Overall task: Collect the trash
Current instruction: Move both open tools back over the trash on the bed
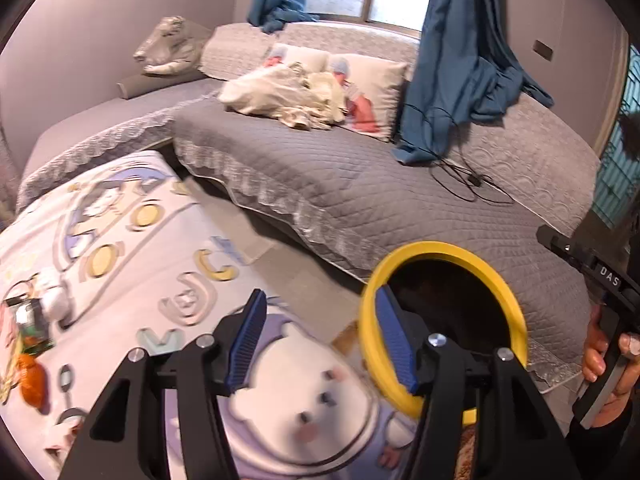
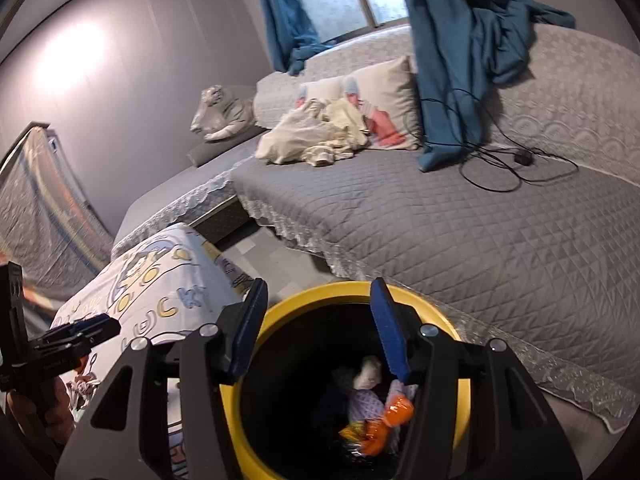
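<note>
A yellow-rimmed black trash bin (image 2: 276,316) stands on the floor between the cartoon-print table and the grey bed; it also shows in the left wrist view (image 1: 370,320). Inside it lie an orange wrapper (image 2: 396,408), white crumpled paper (image 2: 370,374) and other scraps. My right gripper (image 2: 320,328) is open and empty, right above the bin's mouth. My left gripper (image 1: 322,340) is open and empty over the table's near end. On the table's left edge lie a green-and-silver packet (image 1: 32,322), an orange wrapper (image 1: 32,380) and white crumpled tissue (image 1: 54,294).
The table wears a cartoon-print cloth (image 1: 132,240). The grey quilted bed (image 1: 360,184) carries pillows, a cream cloth heap (image 1: 288,96), a black cable (image 1: 468,178) and hanging blue curtains (image 1: 460,60). Tiled floor (image 1: 292,276) shows between table and bed. The right gripper's body (image 1: 592,276) shows at the right edge.
</note>
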`<state>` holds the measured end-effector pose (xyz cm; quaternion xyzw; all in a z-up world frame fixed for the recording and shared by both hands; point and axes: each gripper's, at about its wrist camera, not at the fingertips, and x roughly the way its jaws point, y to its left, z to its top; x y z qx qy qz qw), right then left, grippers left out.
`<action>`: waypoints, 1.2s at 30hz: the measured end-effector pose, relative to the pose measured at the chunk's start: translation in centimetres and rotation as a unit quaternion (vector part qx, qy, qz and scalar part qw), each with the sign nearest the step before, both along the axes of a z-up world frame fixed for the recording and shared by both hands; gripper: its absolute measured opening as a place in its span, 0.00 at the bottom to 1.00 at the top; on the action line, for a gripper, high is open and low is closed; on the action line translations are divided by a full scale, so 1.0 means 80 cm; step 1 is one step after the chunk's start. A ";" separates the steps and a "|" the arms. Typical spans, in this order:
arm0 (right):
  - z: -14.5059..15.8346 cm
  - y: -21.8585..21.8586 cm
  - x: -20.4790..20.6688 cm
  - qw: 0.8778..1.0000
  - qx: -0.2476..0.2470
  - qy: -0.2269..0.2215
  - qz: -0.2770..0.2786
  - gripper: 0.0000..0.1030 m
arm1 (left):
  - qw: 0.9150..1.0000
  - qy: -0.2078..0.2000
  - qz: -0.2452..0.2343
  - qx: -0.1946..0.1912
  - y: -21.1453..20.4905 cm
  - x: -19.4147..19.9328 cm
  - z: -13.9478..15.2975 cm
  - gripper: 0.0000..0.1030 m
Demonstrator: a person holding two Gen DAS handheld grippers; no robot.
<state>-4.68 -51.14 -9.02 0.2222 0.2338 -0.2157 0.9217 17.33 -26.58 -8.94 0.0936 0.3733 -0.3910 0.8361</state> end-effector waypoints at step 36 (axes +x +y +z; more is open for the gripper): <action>-0.016 0.307 0.305 0.932 -0.053 0.102 0.344 0.59 | 0.976 0.005 0.211 0.055 0.329 0.108 -0.030 0.68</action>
